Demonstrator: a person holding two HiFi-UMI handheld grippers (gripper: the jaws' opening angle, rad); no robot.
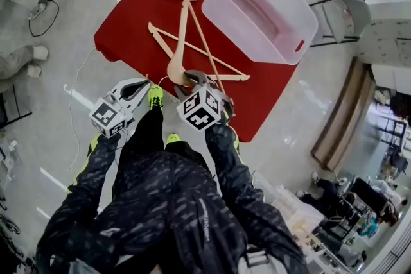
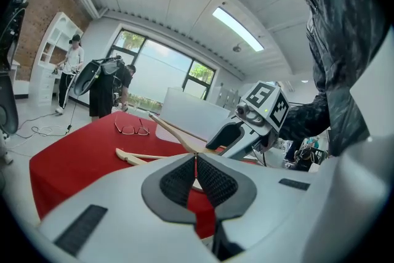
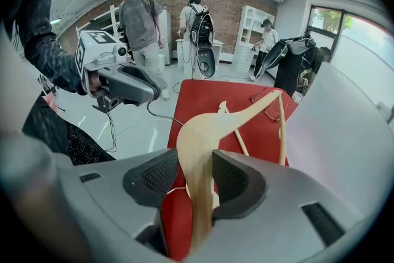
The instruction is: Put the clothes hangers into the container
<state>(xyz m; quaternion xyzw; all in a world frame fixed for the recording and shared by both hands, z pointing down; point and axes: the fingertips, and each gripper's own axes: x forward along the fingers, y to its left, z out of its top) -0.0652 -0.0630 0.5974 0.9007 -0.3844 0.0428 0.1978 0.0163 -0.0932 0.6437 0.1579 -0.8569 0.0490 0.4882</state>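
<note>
Right gripper view only: right tongs (image 3: 196, 160) pinch 1 wooden hanger (image 3: 215, 126). Left tongs (image 2: 196, 158) pressed together, empty, near level; right pitched steeply down.

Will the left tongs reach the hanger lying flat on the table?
Probably yes: the left tongs, empty, hang beside the table, and the near end of the flat hanger lies bare, though the lifted hanger crosses it.
</note>
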